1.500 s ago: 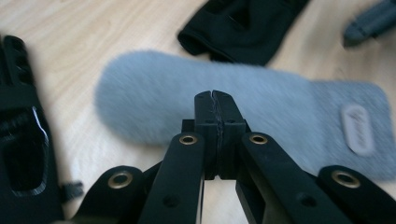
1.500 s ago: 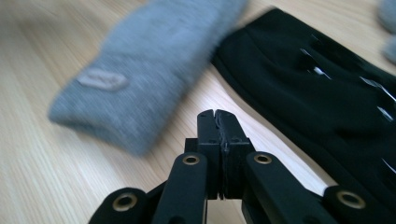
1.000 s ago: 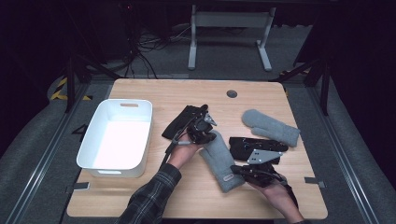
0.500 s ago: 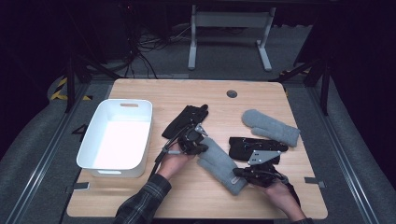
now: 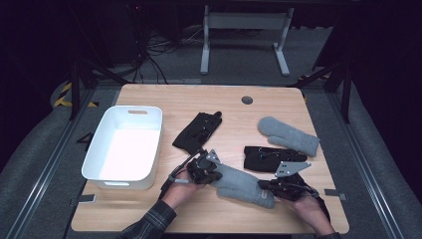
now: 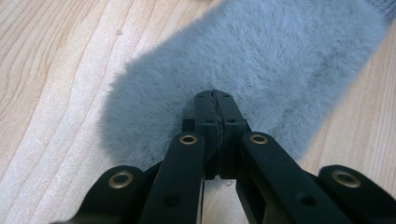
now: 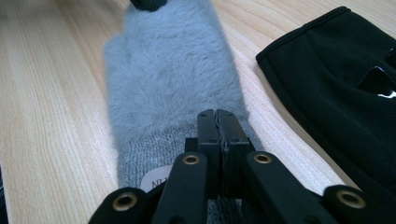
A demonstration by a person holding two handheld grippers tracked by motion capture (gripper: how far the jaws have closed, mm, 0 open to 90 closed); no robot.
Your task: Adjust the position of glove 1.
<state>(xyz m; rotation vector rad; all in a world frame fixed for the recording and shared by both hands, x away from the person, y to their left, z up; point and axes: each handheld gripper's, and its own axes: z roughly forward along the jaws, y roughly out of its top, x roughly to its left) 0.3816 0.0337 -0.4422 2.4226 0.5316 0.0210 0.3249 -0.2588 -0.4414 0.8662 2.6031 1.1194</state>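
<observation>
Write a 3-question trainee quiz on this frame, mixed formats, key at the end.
1. True or false: both claws are shut on the same grey mitten.
2. Which end does the right claw grip? A) fuzzy tip B) knit cuff C) thumb
3. Fill in: the white bin sits at the table's ___ side in the high view.

Key:
1. True. The left claw pinches the fuzzy end, the right one the other end.
2. B. The knit cuff with its label lies under that claw.
3. Left.
</observation>
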